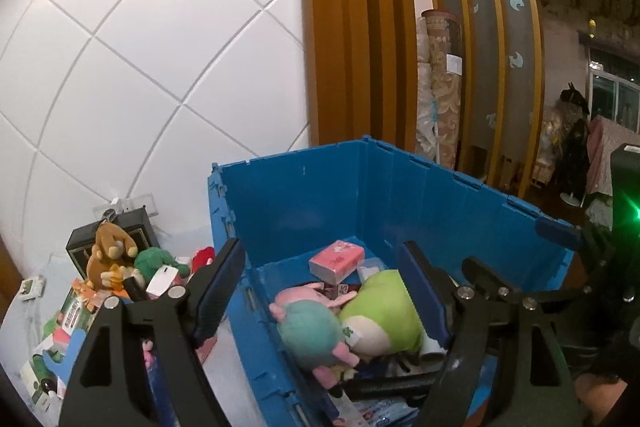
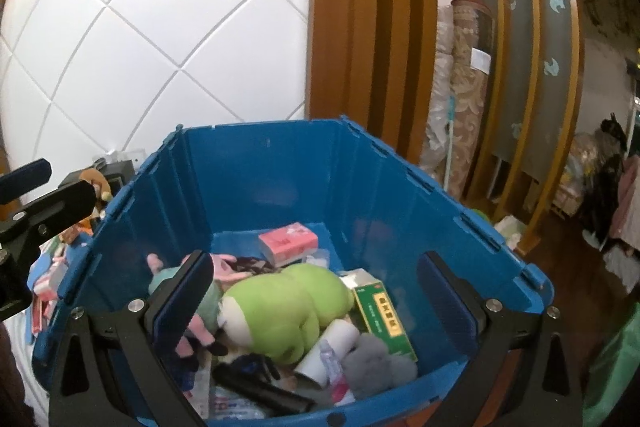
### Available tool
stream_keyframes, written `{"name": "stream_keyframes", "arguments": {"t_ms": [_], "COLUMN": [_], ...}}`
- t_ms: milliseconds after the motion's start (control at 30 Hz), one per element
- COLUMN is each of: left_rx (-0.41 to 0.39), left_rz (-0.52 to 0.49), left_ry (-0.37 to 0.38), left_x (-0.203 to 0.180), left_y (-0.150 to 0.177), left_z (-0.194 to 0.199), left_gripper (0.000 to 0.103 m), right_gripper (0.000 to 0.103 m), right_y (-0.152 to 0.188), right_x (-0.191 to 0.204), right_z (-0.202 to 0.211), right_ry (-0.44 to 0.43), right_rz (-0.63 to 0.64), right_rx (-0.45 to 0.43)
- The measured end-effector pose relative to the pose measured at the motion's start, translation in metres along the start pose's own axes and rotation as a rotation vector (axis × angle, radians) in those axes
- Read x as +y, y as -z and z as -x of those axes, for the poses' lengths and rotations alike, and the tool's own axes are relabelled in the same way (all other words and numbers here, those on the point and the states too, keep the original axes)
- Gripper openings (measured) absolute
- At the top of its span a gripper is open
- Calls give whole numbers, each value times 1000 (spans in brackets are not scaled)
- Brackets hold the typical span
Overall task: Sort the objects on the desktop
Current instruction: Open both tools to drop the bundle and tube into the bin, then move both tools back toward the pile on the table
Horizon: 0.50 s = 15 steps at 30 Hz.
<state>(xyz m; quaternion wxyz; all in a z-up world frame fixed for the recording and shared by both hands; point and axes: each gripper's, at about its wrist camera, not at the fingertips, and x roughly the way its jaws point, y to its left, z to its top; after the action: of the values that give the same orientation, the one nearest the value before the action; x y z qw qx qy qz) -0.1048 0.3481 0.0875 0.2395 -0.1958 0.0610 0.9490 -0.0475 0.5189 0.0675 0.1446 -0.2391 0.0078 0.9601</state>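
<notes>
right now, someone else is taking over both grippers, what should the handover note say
Left gripper: open, empty, straddling the blue crate's near left wall.
Right gripper: open wide, empty, over the crate interior.
In the crate: green plush, teal and pink plush, pink tissue pack, green box, white tube, grey fuzzy item.
Still on the desk left of the crate: brown plush, dark green plush, white mouse, assorted boxes.
Left to do: move the remaining pile into the crate.
</notes>
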Motion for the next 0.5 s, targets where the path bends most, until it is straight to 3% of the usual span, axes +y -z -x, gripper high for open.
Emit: {"name": "stream_keyframes", "arguments": {"t_ms": [67,233,500], "left_rx": [12,12,-1], "left_rz": [16,38,70], "left_ry": [9,-53,-63], "left_x": [4,14,33], "left_y": [1,5,13], "left_z": [-1,1,7], "left_gripper": [79,81,81], "right_gripper": [103,103,103], "right_y": [0,0,-2], "right_x": [2,9,26], "right_z": [1,5,12], "right_ry": [-2,-18,-57], "right_rz": [2,11,31], "right_rx": [-1,-10,-31]}}
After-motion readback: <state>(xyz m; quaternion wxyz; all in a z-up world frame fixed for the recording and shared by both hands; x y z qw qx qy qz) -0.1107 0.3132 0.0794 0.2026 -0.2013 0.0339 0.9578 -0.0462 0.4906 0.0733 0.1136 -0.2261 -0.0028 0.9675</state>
